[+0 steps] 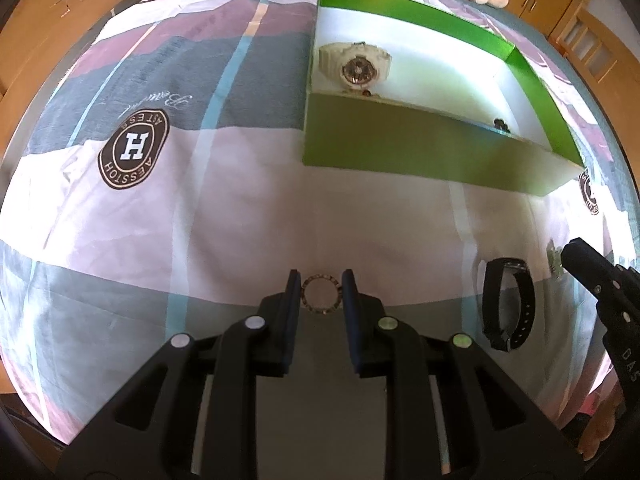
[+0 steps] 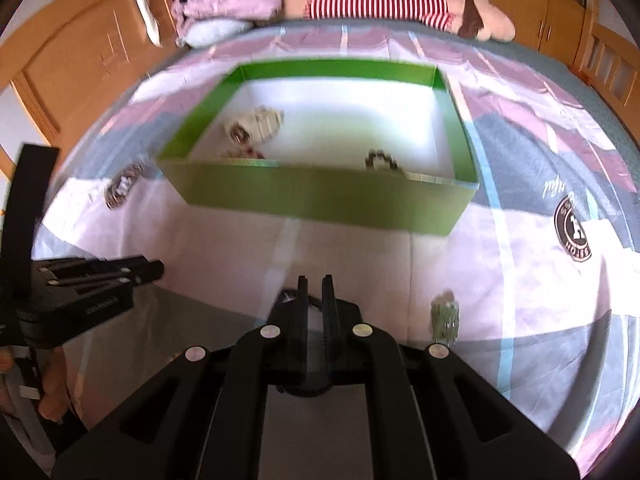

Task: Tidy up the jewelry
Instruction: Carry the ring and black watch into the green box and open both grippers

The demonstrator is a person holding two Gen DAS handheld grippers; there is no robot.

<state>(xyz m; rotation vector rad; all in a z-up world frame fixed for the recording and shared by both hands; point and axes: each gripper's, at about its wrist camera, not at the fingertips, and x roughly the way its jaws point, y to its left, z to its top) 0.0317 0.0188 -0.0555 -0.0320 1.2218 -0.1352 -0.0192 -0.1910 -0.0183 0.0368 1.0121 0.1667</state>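
Ring [image 1: 320, 294] pinched between left tool [image 1: 320, 285] pads | right tool [image 2: 316, 292] clamped on black watch [image 2: 306, 390] (blurred)

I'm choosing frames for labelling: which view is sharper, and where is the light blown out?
Left wrist view: sharp, the ring crisp; the box floor and pale bedsheet glare white. Right wrist view: blurred throughout, box contents smeared, its floor overexposed too. Both bend strongly at the edges.

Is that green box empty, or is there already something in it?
Not empty. The green box already holds a cream watch at one end and a small dark piece near its front wall; most of its white floor is bare.
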